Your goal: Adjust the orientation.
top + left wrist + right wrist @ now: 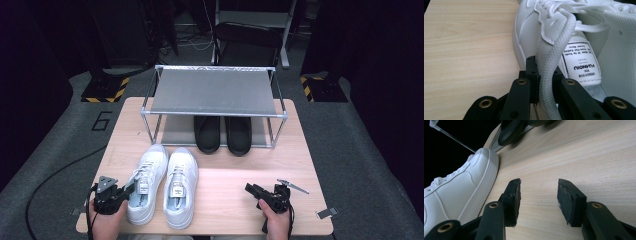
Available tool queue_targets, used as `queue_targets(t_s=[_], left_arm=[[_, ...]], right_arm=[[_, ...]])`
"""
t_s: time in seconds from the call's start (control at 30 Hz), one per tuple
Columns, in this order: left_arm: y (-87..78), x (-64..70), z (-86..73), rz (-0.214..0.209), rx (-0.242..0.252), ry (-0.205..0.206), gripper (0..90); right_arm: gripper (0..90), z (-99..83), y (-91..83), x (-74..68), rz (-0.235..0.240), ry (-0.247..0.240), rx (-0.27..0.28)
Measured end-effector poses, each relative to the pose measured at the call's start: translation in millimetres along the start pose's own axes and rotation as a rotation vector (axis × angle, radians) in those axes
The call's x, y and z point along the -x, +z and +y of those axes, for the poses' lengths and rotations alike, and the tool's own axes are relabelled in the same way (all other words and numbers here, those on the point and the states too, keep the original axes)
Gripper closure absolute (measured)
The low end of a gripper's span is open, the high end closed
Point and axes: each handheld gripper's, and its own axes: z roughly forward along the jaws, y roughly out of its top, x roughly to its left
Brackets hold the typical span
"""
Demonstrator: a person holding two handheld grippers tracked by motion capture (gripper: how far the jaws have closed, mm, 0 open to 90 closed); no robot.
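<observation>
Left gripper point(131, 189) was clamped on the padded collar of the left white sneaker point(145, 182) — in the left gripper view the jaws pinched the collar edge point(545, 75) from both sides, the tongue label point(581, 63) just beside it. That sneaker sat on the wooden table point(235, 165) at the front left, toe pointing away from the person, touching or nearly touching the right white sneaker point(180, 186) beside it. Right gripper point(251, 189) was held low over bare tabletop at the front right, jaws apart with nothing between them — the right gripper view showed wood grain in the gap point(537, 200) and the side of a white sneaker point(456, 195) off to one side, well clear of the jaws. Behind the sneakers stood a metal-framed shoe rack point(215, 92) with a grey top shelf; a pair of black shoes point(223, 134) sat on its lower shelf, toes facing the person. Small metal tool point(293, 186) lay near the right hand point(275, 222).
</observation>
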Motion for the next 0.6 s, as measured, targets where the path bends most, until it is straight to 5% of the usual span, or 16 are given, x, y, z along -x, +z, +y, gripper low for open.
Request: queue_targets(t_s=[0.6], left_arm=[[-10.7, -3.1, 6.3, -0.032, 0.036, -0.031, 83.2]], right_arm=[[53.2, 0.5, -0.3, 1.1, 0.007, -0.008, 0.012]])
